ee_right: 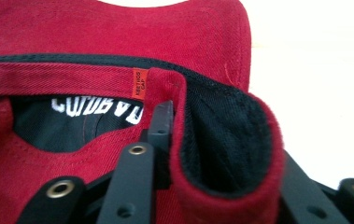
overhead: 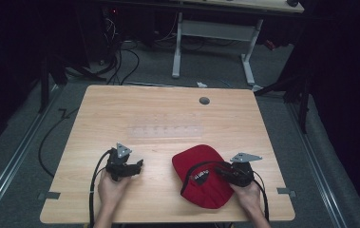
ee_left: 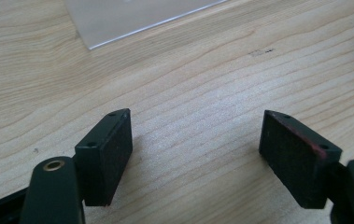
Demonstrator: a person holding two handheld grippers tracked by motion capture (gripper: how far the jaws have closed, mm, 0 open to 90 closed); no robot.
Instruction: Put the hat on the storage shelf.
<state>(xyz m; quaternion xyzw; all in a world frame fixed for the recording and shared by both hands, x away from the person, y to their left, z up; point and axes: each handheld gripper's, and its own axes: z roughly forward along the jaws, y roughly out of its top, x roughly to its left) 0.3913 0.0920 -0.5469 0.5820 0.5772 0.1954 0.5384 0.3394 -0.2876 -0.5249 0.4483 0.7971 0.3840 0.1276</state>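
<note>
Cap (overhead: 205, 173): a red cap is laid on the tabletop (overhead: 168, 123) near the front edge, right of centre, its open underside turned toward the right gripper.
Cap, inside: a black lining with white lettering and a small orange tag (ee_right: 138, 82) on the red band are seen in the right gripper view.
Right gripper (overhead: 225, 173): positioned at the right side of the cap and pointed left into it; held by the right hand (overhead: 249, 194) at the front edge.
Right gripper, jaws: drawn together on a fold of the cap's edge (ee_right: 221, 154); the red rim with its black lining is pinched between the two black jaws.
Left gripper (overhead: 137, 167): held by the left hand (overhead: 111, 187) left of centre near the front edge, well apart from the cap and pointed toward it.
Left gripper, jaws: spread wide over bare wood, nothing between them.
Clear sheet (ee_left: 132, 18): laid flat on the tabletop, beyond the left gripper.
</note>
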